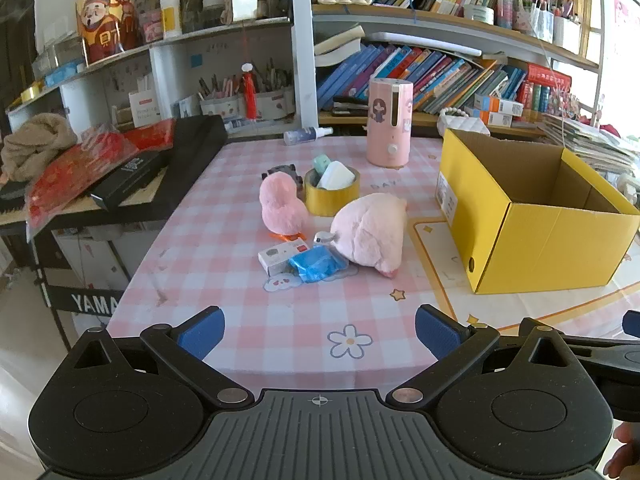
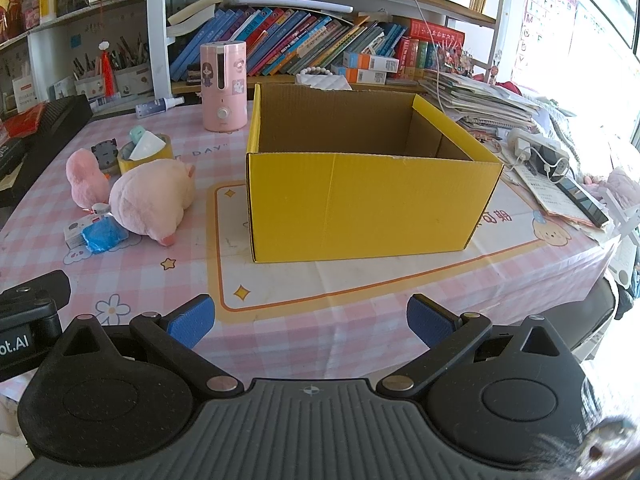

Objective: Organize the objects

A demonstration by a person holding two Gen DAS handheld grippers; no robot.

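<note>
A loose cluster of small things is gathered on the pink checked table [image 1: 248, 320], left of the open yellow box [image 2: 360, 196]: a large pink plush [image 1: 372, 232] lying on its side, a smaller pink plush [image 1: 280, 204] just behind it, a blue packet [image 1: 316, 264] resting against a small white carton [image 1: 280, 256], and a yellow tape roll [image 1: 332, 196] with a few bits tucked inside. No contents can be seen in the part of the box that shows (its floor is hidden). The left claw [image 1: 318, 332] and the right claw [image 2: 310, 320] are both spread fully wide with nothing held, well short of everything. The large plush is probably best taken first, gripped across its soft middle, lifted clear of the packet it touches, and carried over the box wall before release.
</note>
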